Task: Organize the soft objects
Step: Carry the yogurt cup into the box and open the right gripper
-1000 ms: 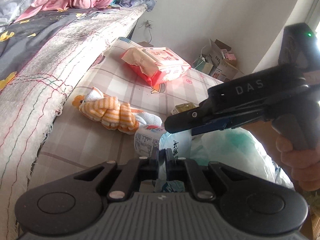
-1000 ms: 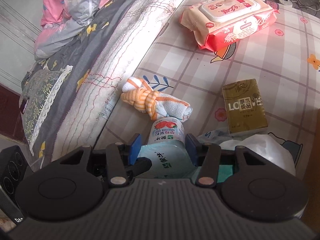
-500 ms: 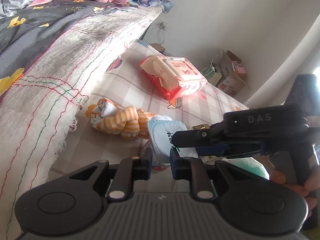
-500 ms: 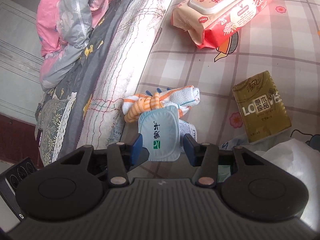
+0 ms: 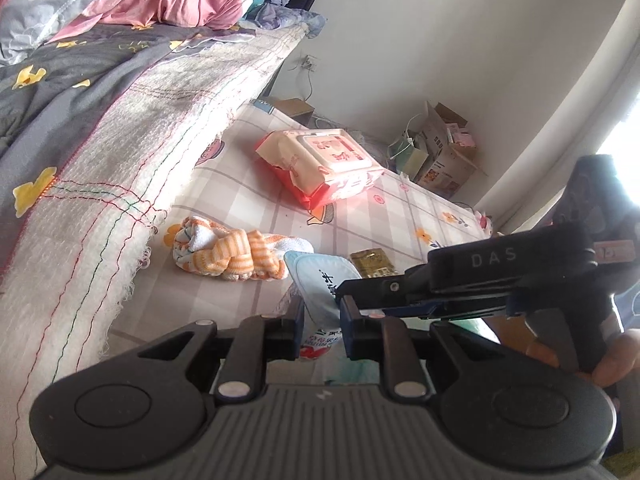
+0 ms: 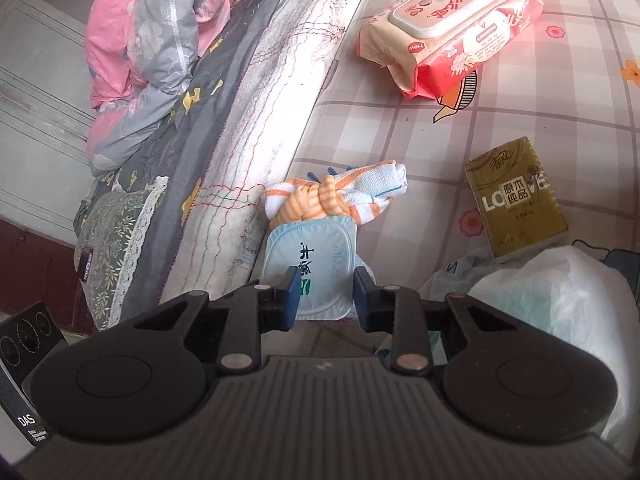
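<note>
Lifted off the checked sheet since a second ago, the yogurt cup [image 6: 310,264] now hangs tilted between both tools, its pale-blue foil lid turned toward the right wrist camera at lower centre of that view. The right gripper [image 6: 325,296] has just been closing, and its blue pads now sit against the two sides of the lid's rim. The left gripper [image 5: 322,316] stands nearly closed and pinches the cup low on its body, at lower centre of the left view, where the red fruit label shows between its fingers. Just above the cup in both views lies the knotted orange-and-white towel [image 6: 340,196] on the checked sheet [image 6: 520,112], beside the hanging edge of a white woven blanket [image 5: 100,200]. To the right of the towel in the right view lies a gold tissue pack [image 6: 516,196], and at upper right a red-and-cream wet-wipes pack [image 6: 452,28]. A white plastic bag [image 6: 560,312] bulges at the right edge, just below the tissue pack. A person's hand [image 5: 612,364] grips the right tool's handle at the right edge of the left view.
</note>
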